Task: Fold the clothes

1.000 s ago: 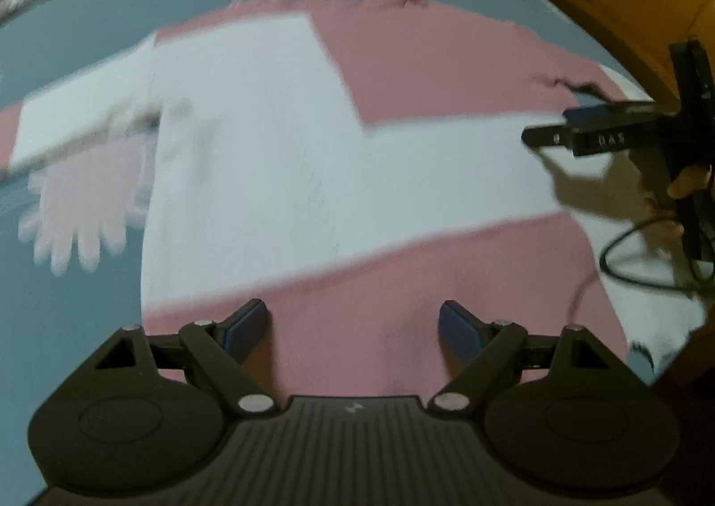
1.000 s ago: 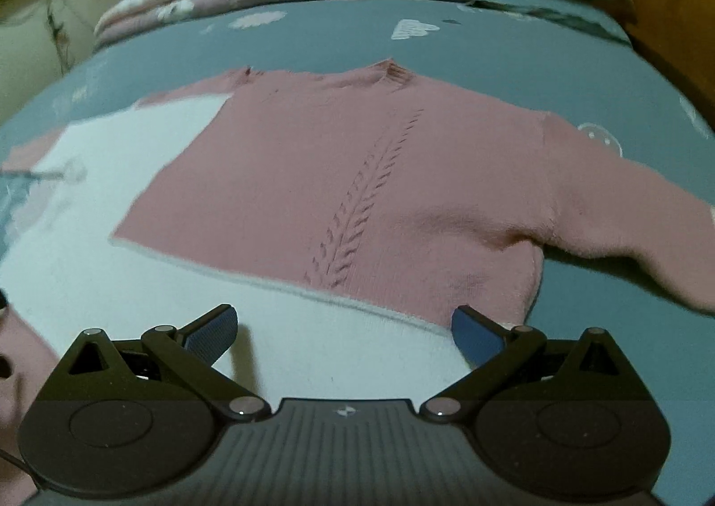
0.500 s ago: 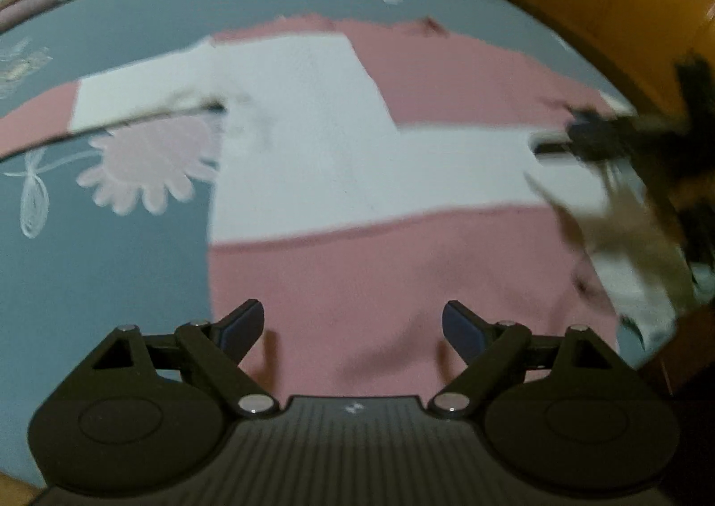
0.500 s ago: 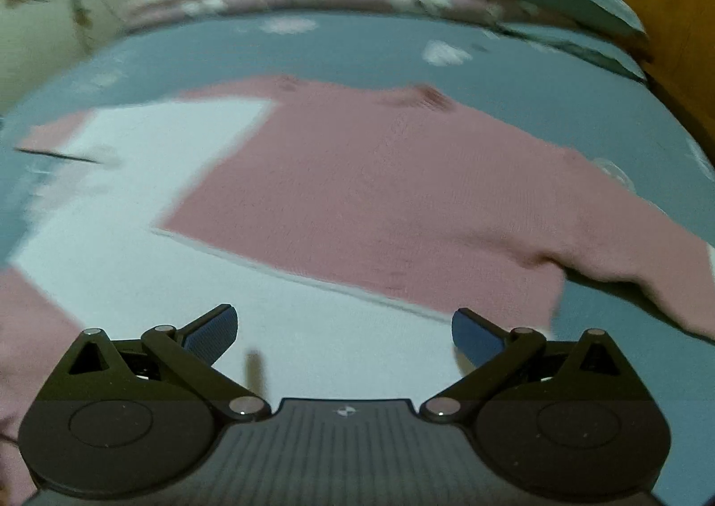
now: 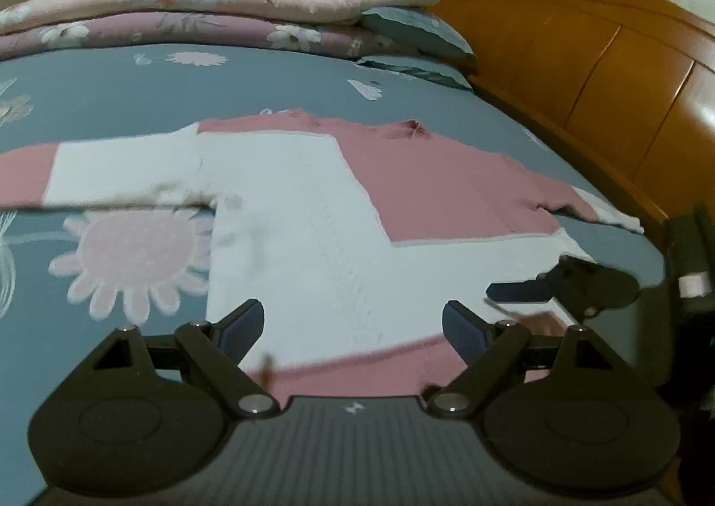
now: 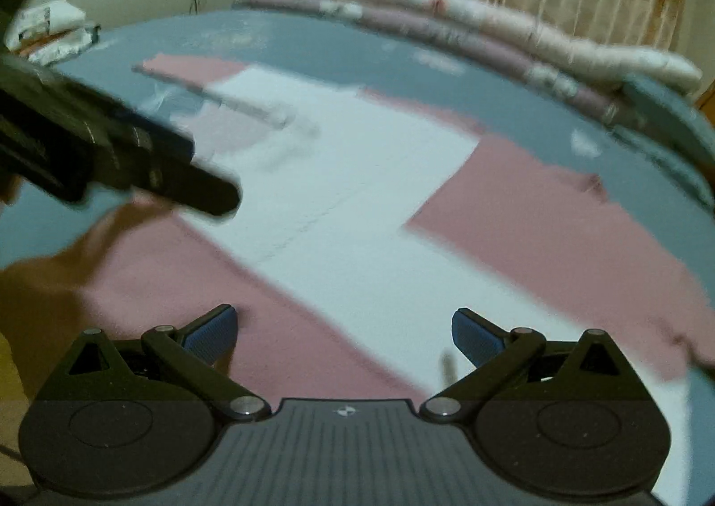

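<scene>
A pink and white knit sweater (image 5: 313, 238) lies spread flat on the bed, neckline at the far side, sleeves out to both sides. Its pink hem band lies nearest to me. My left gripper (image 5: 353, 327) hovers open over the hem, nothing between its fingers. In the right wrist view the same sweater (image 6: 357, 202) fills the middle, and my right gripper (image 6: 344, 329) stands open above the hem band. Each tool shows in the other's view: the right gripper (image 5: 523, 292) low on the right, the left gripper (image 6: 210, 193) blurred on the left.
The blue-grey flowered bedspread (image 5: 111, 103) surrounds the sweater. Folded quilts (image 5: 201, 10) and a pillow (image 5: 415, 32) are stacked at the far edge. A wooden headboard (image 5: 581, 72) runs along the right. Small white items (image 6: 49, 27) sit beyond the bed's far left corner.
Both cameras have pulled back and tilted up, so more of the bed and room shows. The two grippers have come closer together over the hem. Both stay open; the sweater has not moved.
</scene>
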Demonstrator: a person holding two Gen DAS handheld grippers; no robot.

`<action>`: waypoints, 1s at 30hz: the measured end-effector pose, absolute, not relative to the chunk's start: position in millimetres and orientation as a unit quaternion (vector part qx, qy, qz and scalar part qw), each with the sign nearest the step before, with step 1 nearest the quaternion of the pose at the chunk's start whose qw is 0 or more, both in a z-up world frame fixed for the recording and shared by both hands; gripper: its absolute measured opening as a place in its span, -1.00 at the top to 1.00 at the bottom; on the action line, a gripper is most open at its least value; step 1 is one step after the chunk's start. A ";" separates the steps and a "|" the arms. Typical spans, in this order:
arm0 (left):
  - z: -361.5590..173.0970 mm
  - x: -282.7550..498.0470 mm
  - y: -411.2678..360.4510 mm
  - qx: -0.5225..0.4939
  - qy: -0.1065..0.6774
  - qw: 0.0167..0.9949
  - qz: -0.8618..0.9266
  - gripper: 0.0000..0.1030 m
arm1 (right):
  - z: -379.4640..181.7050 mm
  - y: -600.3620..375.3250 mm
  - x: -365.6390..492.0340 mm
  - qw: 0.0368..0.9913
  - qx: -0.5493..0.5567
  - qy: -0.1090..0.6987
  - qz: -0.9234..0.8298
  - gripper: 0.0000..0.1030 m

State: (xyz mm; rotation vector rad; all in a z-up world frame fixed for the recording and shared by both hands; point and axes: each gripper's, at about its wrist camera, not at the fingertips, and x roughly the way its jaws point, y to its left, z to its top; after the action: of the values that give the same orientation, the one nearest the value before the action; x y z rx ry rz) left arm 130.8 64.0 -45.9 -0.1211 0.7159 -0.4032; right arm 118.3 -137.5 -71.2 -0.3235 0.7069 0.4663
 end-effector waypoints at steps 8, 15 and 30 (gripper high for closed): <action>-64.9 79.4 63.1 -0.033 0.370 0.906 -0.202 -0.70 | -73.7 -184.0 49.0 0.898 -0.091 0.379 0.203 -1.00; -81.2 56.4 45.0 -0.038 0.372 0.895 -0.245 -0.71 | -77.8 -203.3 23.7 0.911 -0.049 0.370 0.175 -1.00; -62.8 65.7 45.5 -0.031 0.338 0.906 -0.254 -0.72 | -53.4 -244.0 26.9 0.939 -0.050 0.328 0.090 -1.00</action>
State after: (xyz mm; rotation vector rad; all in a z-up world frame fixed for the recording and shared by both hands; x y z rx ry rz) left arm 65.7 45.5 -62.8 -0.0639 0.6972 -0.5242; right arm 26.9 -244.0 -53.4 -0.1030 0.6692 0.1833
